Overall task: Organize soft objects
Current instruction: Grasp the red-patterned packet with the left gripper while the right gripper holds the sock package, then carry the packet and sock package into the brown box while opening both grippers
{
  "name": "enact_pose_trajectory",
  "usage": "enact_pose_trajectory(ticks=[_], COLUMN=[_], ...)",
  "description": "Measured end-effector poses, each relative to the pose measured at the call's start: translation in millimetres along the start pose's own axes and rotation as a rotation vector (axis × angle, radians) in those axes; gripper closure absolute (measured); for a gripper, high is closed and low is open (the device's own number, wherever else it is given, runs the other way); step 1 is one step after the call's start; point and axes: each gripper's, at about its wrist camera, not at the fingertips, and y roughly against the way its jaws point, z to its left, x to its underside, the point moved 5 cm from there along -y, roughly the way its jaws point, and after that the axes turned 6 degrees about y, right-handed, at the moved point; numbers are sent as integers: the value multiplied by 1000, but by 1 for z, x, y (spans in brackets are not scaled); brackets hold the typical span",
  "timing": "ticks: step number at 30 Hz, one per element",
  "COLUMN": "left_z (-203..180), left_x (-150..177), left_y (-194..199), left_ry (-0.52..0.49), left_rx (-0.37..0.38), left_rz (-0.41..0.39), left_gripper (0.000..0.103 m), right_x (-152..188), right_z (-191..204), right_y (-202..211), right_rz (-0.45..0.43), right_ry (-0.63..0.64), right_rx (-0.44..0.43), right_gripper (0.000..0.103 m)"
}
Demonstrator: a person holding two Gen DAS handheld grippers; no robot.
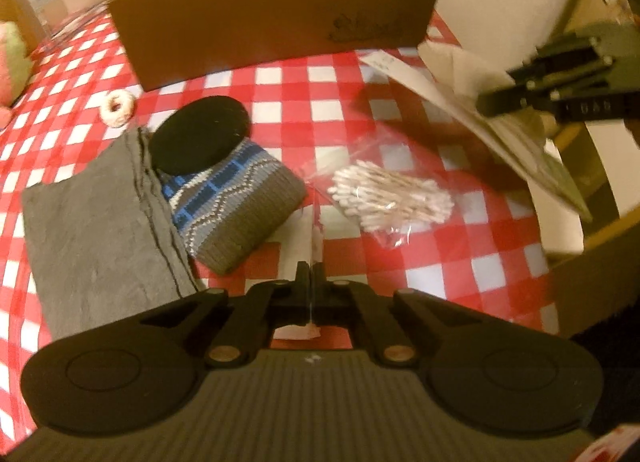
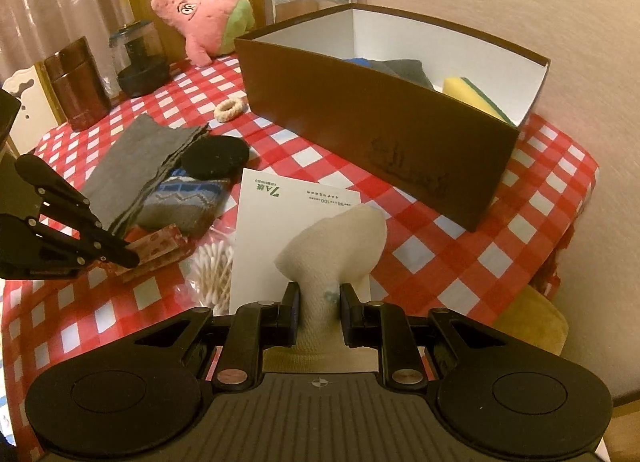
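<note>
My right gripper (image 2: 319,296) clamps the cream sock (image 2: 340,246) by its neck, lifted clear for the brown box (image 2: 360,118) far right. My left gripper (image 1: 309,274) pinches the cotton-swab bag (image 1: 384,198) by its near edge.

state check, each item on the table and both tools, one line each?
left tool: shut on the clear bag's edge
cotton swab bag: on the cloth, corner pinched
right tool: shut on white sock
white sock: held, off the table
brown box: open, sponge and dark cloths inside
grey cloth: folded flat
patterned sock: lying under the black pad
hair tie: loose on the table
</note>
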Motion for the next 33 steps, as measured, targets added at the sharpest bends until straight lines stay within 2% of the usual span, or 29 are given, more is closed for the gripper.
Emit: enact_pose_trajectory(ticks=[5,14,24,33], left_z=[2,3,13,18], left_x=[-5,-15,-40,-87], left_y=[20,58,91,110], left_ry=[102,155,175,172], left_rx=[2,-66,-126,-145], left_rz=[-49,-121,-212,-312], left_gripper=[103,103,103,103], right_x=[-6,-20,-41,-76], right_z=[6,10,9,0], right_y=[4,16,30,40], right_rz=[-19,-69,-127,-186], right_ry=[18,49,83,100], right_rx=[-6,-8,6,27], right_gripper=[82,82,83,82])
